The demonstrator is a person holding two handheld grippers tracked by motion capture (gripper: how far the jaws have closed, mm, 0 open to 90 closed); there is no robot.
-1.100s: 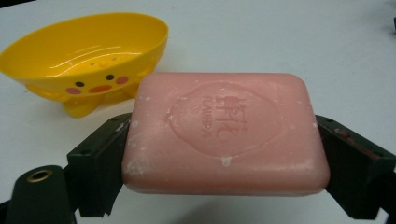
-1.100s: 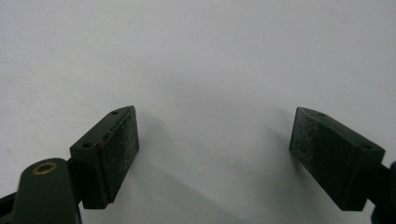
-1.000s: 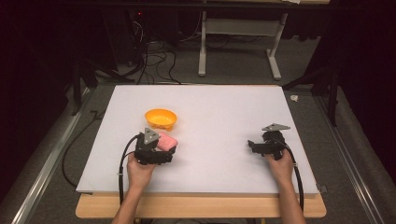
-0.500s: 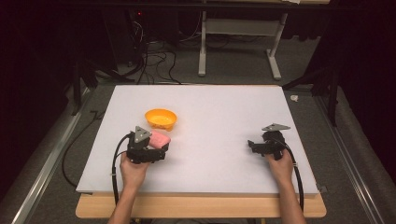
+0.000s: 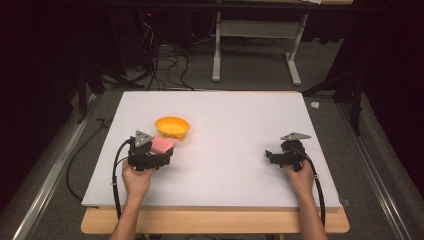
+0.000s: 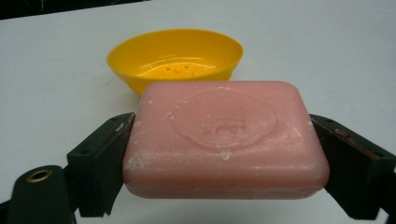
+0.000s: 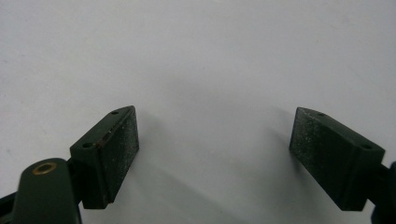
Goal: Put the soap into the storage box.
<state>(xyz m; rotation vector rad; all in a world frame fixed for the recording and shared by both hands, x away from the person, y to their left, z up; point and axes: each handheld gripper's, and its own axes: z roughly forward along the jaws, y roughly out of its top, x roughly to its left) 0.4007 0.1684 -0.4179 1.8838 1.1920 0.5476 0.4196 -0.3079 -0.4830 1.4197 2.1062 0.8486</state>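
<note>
One pink soap bar point(image 6: 226, 140) sits clamped by its ends in the left claw point(image 5: 156, 152), just short of the yellow dish point(image 6: 176, 56), likely headed there; right claw point(image 5: 272, 157) rests open on the white tabletop point(image 5: 235, 125)

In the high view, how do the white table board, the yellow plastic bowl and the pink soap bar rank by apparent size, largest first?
1. White table board
2. Yellow plastic bowl
3. Pink soap bar, partly covered by the left gripper, so its full size is unsure.

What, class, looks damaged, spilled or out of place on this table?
Nothing stands out. The pink soap sits squarely in the left claw, scuffed whitish at its edges; the yellow dish stands upright and unbroken.
</note>
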